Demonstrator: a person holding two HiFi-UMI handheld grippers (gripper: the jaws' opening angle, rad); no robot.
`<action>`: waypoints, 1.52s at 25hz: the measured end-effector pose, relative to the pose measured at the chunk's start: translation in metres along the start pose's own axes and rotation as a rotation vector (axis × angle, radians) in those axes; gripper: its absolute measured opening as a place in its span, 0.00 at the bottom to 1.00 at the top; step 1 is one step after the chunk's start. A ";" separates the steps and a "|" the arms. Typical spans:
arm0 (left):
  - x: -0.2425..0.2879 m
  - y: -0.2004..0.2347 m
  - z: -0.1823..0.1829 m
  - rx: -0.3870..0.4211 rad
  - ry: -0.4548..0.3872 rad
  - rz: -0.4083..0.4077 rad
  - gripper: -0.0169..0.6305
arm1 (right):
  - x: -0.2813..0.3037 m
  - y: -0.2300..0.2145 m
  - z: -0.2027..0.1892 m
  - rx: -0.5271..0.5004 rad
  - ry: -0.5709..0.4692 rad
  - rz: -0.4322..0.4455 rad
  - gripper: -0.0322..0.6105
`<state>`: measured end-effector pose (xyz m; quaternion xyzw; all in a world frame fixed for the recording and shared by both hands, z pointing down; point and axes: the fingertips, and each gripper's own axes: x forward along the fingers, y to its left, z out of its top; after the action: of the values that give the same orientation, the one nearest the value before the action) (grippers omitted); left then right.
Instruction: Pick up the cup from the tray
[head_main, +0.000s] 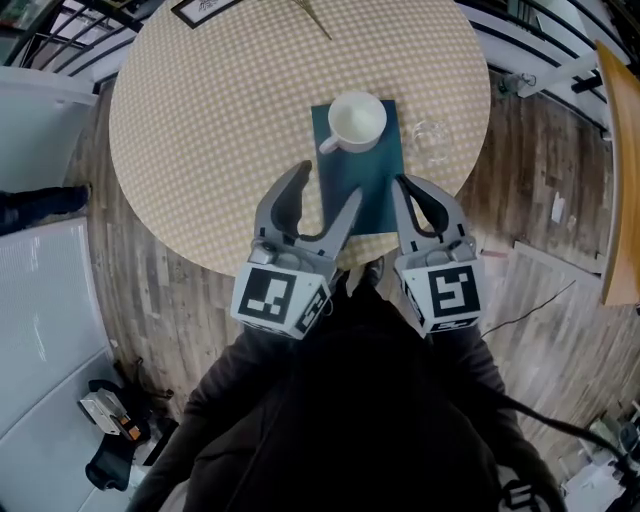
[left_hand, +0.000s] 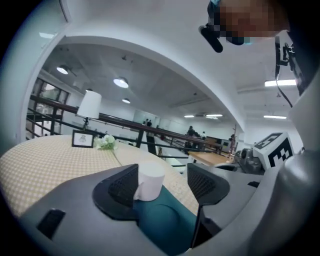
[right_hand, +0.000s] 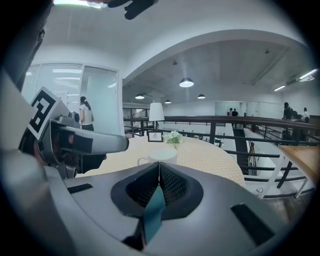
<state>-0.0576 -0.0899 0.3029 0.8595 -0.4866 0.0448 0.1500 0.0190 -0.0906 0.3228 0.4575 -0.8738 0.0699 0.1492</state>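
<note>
A white cup (head_main: 357, 120) with its handle toward me stands at the far end of a flat teal tray (head_main: 372, 190) on a round table. My left gripper (head_main: 328, 185) hovers over the tray's near left part, open, with its tips short of the cup. In the left gripper view the cup (left_hand: 149, 181) stands ahead between the spread jaws, close to the left one, untouched. My right gripper (head_main: 402, 183) is shut at the tray's right edge, with nothing held. In the right gripper view the cup (right_hand: 156, 156) shows beyond the closed tips (right_hand: 159, 164), and a sliver of tray (right_hand: 154, 207) below them.
A clear glass (head_main: 430, 140) stands on the checked tablecloth (head_main: 200, 120) right of the tray. A picture frame (head_main: 200, 8) and a flower stem (head_main: 315, 15) lie at the far edge. The table's near rim is just below the grippers, with wooden floor around it.
</note>
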 end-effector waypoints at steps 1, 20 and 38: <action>0.006 -0.002 -0.003 0.008 0.020 -0.038 0.54 | 0.003 -0.001 -0.001 0.008 0.003 -0.003 0.06; 0.094 0.025 -0.031 0.042 0.221 -0.184 0.90 | 0.050 -0.044 -0.007 0.136 0.037 -0.082 0.06; 0.131 0.031 -0.058 0.077 0.313 -0.245 0.91 | 0.072 -0.066 -0.020 0.205 0.065 -0.123 0.06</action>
<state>-0.0119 -0.1949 0.3943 0.8999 -0.3470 0.1780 0.1953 0.0385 -0.1787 0.3639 0.5207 -0.8271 0.1642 0.1337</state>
